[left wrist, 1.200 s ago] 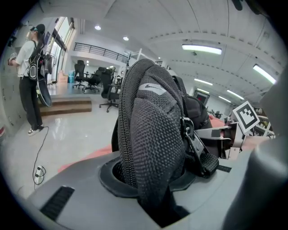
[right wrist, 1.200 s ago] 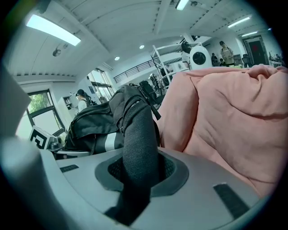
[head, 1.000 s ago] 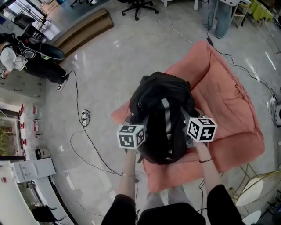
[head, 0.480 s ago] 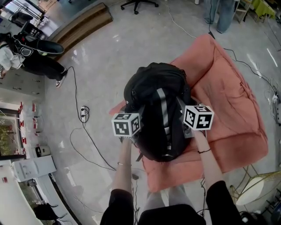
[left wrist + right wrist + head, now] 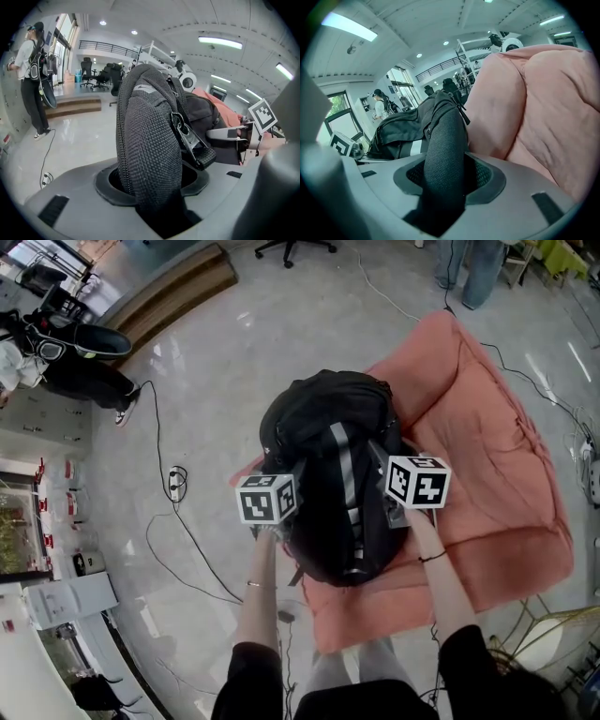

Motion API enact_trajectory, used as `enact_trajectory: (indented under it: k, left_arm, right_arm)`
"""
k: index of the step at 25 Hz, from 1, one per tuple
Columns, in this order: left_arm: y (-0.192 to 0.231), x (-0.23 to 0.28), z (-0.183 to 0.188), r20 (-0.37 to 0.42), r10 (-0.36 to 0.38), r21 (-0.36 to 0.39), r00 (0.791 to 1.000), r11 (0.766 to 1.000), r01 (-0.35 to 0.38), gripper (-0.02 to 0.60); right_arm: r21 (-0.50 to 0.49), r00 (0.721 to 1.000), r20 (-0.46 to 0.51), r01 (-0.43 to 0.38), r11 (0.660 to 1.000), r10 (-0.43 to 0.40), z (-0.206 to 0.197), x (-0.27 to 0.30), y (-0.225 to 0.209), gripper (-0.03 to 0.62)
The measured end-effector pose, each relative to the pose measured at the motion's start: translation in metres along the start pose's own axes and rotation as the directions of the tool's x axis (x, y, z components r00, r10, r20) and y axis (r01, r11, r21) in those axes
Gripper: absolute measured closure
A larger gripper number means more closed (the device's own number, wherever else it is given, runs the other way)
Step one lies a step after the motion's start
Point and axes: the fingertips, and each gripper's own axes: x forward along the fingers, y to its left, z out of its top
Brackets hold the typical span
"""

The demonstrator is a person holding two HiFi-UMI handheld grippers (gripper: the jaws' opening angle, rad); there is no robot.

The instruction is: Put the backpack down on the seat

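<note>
I see the black backpack (image 5: 328, 474) at the centre of the head view, over the left corner of the pink seat (image 5: 487, 456). My left gripper (image 5: 274, 493) has just been opening its jaws, and they stand slack around one shoulder strap (image 5: 150, 140). My right gripper (image 5: 408, 486) has done the same, and its jaws are parted around the other strap (image 5: 445, 154).

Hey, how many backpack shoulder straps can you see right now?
2. One shoulder strap stands between the left gripper's jaws, the other between the right gripper's; both pairs of jaws have just been opening. None other shows, though the backpack could hide more.
</note>
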Motion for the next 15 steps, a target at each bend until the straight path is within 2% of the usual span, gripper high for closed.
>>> enact_trajectory:
  k: [3,6,15]
  left_arm:
    - [0.000,-0.002,0.000,0.020,0.009,-0.010,1.000,1.000,-0.009,0.353]
    - [-0.006,-0.002,0.001,0.042,-0.019,-0.037,0.999,0.999,0.021,0.251]
    - [0.012,-0.025,-0.003,0.092,0.057,-0.080,0.994,0.996,-0.049,0.216]
  right_arm:
    - [-0.006,1.000,0.003,-0.010,1.000,0.010,0.001,0.000,0.004,0.395]
    - [0.002,1.000,0.021,0.021,1.000,-0.021,0.002,-0.003,0.001,0.364]
    - [0.033,0.997,0.073,0.019,0.999,-0.022,0.012,-0.012,0.008,0.345]
